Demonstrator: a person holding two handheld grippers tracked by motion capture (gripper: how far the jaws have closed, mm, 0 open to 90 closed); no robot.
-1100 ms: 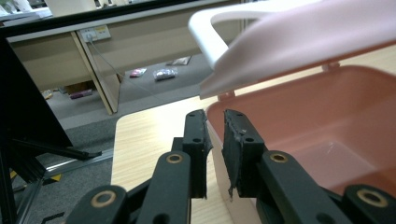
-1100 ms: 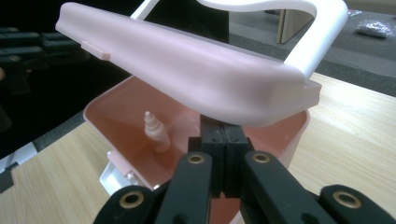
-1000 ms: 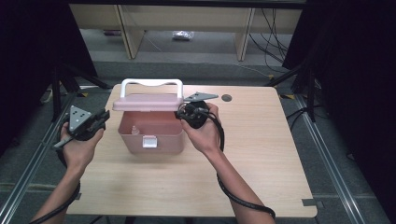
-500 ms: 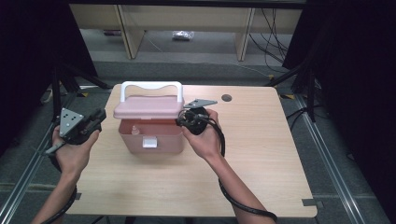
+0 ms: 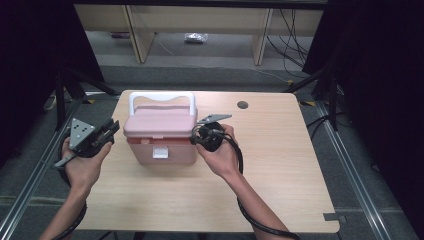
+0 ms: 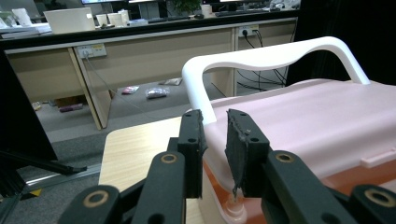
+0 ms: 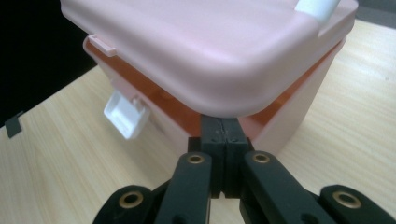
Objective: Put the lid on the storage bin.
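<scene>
Since the earlier frame the lid (image 5: 161, 121) has come down from open to lie over the box (image 5: 161, 150), and the left jaws have just been opening with nothing between them.

High view: box at desk (image 5: 280, 165) centre-left, white handle (image 5: 161, 96) standing at its 12 o'clock edge. Left gripper (image 5: 111, 128) at the box's 9 o'clock, just clear of it. Right gripper (image 5: 196, 138) at its 3 o'clock, tips against the lid's edge. White latch (image 5: 159, 152) at 6 o'clock hangs unfastened.

Left gripper view: jaws partly open, empty, aimed at the lid corner below the handle (image 6: 275, 58); lid (image 6: 317, 116) sits on the orange seam.

Right gripper view: jaws closed pad to pad, gripping nothing, their tips under the lid (image 7: 210, 51) corner at the seam; latch (image 7: 126, 114) at 9 o'clock hangs loose.

Progress, as judged: lid lowered; pressing it home and snapping the latch appear to remain.
</scene>
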